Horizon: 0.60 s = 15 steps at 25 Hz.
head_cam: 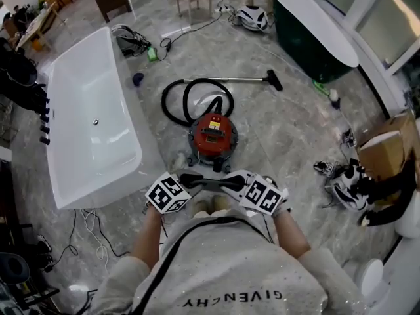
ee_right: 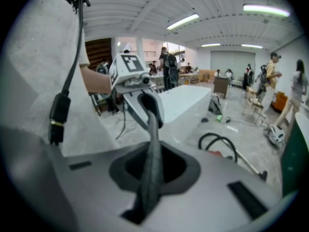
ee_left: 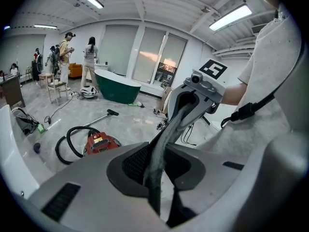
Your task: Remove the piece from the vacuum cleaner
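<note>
Marble floor (head_cam: 295, 130), white bathtub (head_cam: 92, 110) alongside: the red vacuum cleaner (head_cam: 212, 135) sits apart while the left gripper (head_cam: 186, 181) and right gripper (head_cam: 231, 182) each clench an end of the dark piece (head_cam: 205, 182), held clear. An uneven pull could slip 1 end free.

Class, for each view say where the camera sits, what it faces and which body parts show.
Head view: on the head, facing down at the vacuum cleaner; shirt, left gripper, right gripper show.
Left gripper view: on that gripper, facing the right gripper along the clamped dark piece; shirt shows.
Right gripper view: on that gripper, facing the left gripper and white bathtub; shirt shows.
Shared: all show the dark piece.
</note>
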Each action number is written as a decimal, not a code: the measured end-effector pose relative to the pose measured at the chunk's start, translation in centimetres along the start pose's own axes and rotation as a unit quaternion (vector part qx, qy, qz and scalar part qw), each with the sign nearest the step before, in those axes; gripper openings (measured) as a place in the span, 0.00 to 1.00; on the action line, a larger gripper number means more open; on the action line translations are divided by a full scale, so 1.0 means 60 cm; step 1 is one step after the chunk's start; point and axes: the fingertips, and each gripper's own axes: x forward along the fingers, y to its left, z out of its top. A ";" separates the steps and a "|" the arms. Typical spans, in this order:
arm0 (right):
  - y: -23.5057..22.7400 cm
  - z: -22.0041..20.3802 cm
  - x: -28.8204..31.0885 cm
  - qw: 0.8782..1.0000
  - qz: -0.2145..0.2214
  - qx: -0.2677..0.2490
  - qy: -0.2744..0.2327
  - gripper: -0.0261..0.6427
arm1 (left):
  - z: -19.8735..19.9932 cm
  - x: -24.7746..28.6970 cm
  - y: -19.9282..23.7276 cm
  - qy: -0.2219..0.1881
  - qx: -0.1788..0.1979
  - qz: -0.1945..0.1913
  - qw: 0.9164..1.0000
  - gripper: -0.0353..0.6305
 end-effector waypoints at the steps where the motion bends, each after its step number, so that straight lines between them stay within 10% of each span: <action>1: 0.001 0.000 -0.001 1.000 0.002 0.000 -0.002 0.10 | 0.000 -0.001 -0.001 0.001 0.000 0.001 1.000 0.18; 15: 0.001 -0.008 0.004 1.000 0.028 0.001 0.010 0.10 | -0.010 0.006 -0.003 0.005 -0.027 -0.001 1.000 0.18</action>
